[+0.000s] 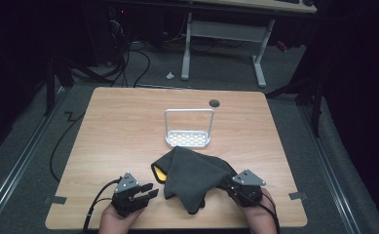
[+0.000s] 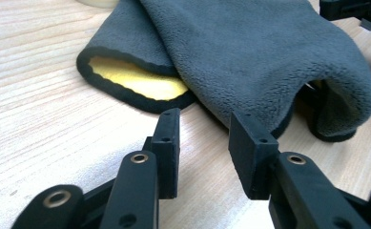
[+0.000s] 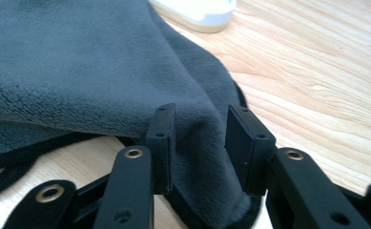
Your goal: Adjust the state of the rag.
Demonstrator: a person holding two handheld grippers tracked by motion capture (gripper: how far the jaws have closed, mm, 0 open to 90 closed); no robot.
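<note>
Now the grey cloth (image 1: 192, 178) lies bunched on the table (image 1: 119, 126), just in front of the white rack (image 1: 188, 127). Left gripper (image 1: 150, 190) sits spread beside its yellow-lined edge, empty. Right gripper (image 3: 200, 136), jaws apart, straddles a fold without pinching.

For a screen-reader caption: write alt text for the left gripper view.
A crumpled grey cloth with a yellow underside lies on a wooden table. The left hand-held gripper is open just short of it, holding nothing.
</note>
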